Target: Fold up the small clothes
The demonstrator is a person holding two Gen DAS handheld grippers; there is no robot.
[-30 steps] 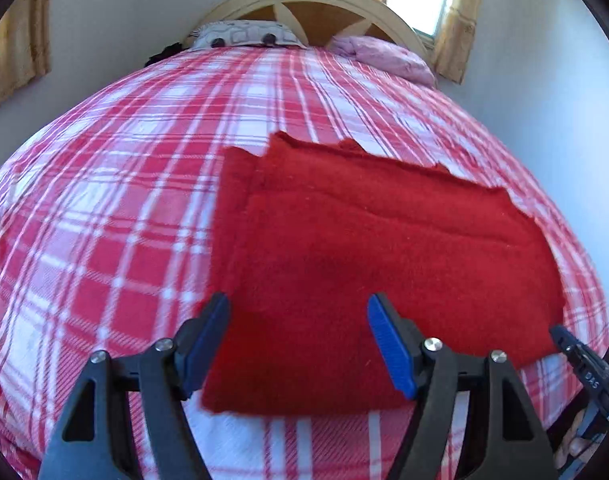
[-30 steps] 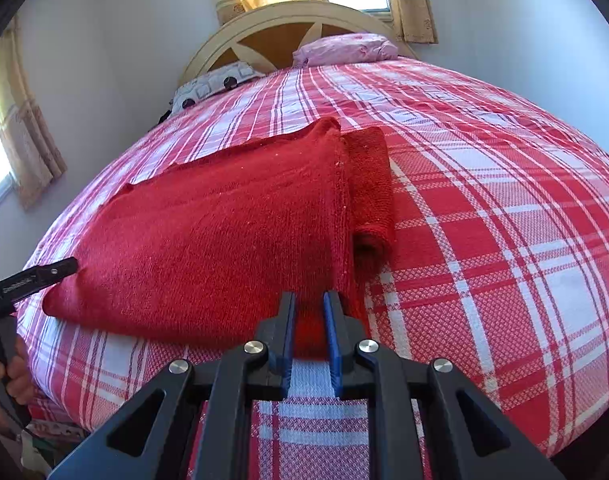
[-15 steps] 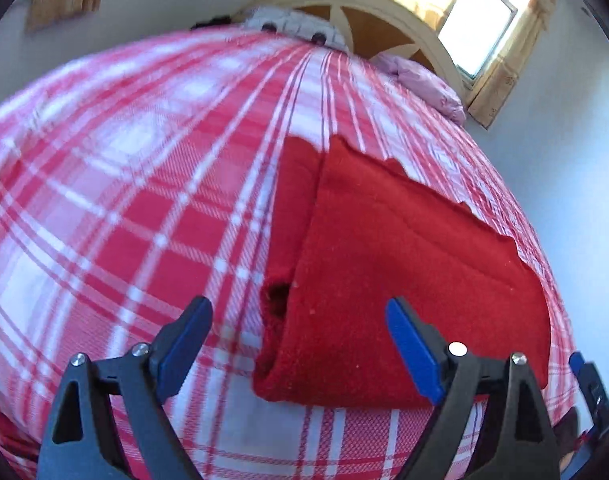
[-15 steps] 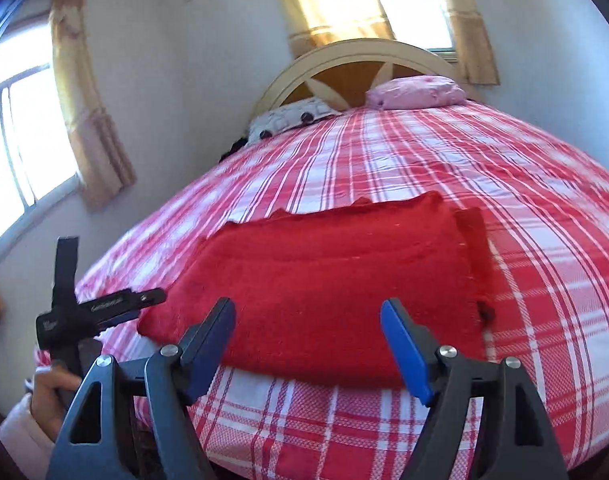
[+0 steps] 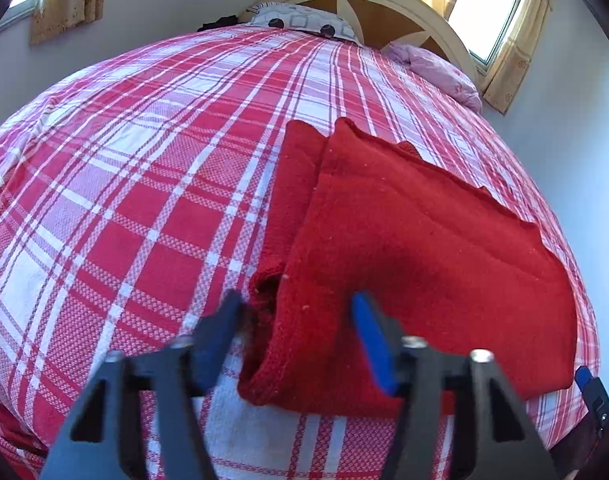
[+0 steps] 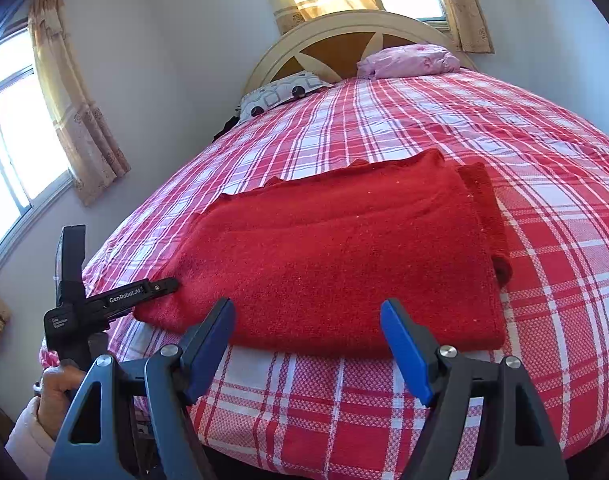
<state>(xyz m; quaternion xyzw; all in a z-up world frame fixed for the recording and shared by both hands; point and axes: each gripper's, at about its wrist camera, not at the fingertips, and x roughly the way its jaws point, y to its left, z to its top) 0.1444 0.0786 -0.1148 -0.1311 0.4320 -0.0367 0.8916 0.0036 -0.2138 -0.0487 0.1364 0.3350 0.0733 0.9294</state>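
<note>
Sunlit bedroom walls and a curved headboard (image 6: 356, 36) are framing a bed (image 6: 544, 264) under a red-and-white plaid cover, and I am looking at a red garment (image 6: 344, 256) lying folded flat near the foot edge, its long axis running across the bed. I am holding the left hand-held gripper (image 5: 296, 340) spread wide, straddling the garment's near left corner (the rolled edge (image 5: 264, 292) is sitting between its jaws, not yet pinched). I am keeping the right hand-held gripper (image 6: 306, 344) spread too, just short of the near long edge. Judging from this, the left one is nearer, and the coming fold would be carrying that short end rightward along the long axis.
</note>
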